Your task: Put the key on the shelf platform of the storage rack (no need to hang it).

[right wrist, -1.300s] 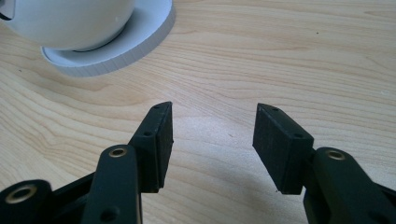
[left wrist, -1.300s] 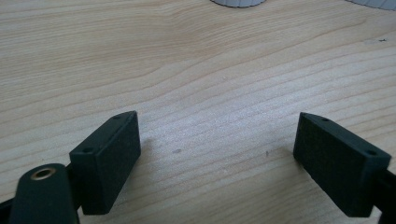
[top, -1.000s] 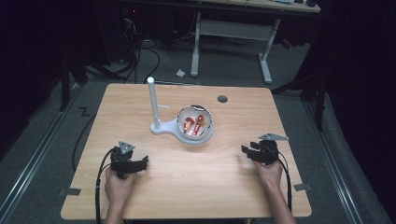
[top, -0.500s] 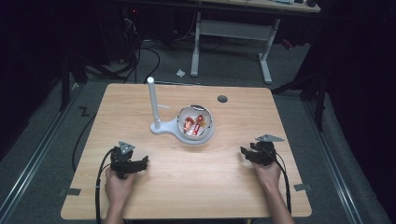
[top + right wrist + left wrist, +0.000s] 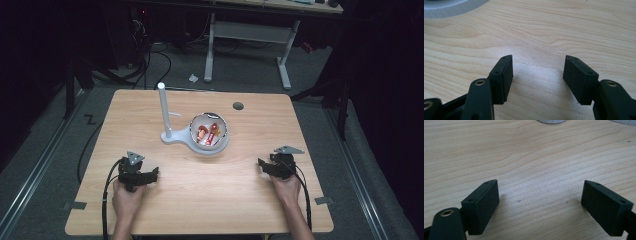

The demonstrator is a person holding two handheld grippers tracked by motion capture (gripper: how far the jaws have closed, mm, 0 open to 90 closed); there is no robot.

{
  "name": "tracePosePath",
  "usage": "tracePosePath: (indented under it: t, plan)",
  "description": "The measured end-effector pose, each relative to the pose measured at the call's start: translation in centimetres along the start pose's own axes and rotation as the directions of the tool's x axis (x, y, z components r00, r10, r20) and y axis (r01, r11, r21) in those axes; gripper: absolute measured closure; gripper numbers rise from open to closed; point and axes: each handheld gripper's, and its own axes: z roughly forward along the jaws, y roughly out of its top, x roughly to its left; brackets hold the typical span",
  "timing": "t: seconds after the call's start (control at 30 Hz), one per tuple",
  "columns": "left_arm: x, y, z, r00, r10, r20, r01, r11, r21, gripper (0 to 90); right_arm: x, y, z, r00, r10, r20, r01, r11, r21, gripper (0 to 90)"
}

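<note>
Each hand-held gripper, the left gripper (image 5: 150, 175) and the right gripper (image 5: 263, 165), is built in black, topped by a grey three-cornered plate and trailed by a black cable. Flat rectangular pads (image 5: 482, 203) are fastened with small screws, and brass-coloured bushings are set in the jaw arms.

Both my grippers low on the table, bowl between and beyond.

My left gripper (image 5: 150, 175) and right gripper (image 5: 263, 165) rest on the wooden table (image 5: 210, 205), well apart from the white bowl (image 5: 220, 146) beside its upright post (image 5: 163, 110).

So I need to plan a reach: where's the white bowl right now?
In the high view the white bowl sits mid-table, just right of the white post, ahead of and between both grippers.
</note>
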Motion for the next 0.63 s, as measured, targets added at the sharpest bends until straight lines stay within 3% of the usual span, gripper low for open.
tracePosePath:
  t: [0.13,0.63]
  plan:
    - [-0.01,-0.01,0.00,1.0000,0.001,0.000,-0.001,1.0000,-0.001,15.2,0.51,0.01,0.13,0.9983,-0.054,0.021,0.054,0.998,0.012,38.2]
    - [-0.02,-0.03,-0.02,1.0000,0.000,0.000,0.000,1.0000,-0.001,15.2,0.51,0.01,0.13,0.9984,-0.054,0.018,0.053,0.999,0.012,37.8]
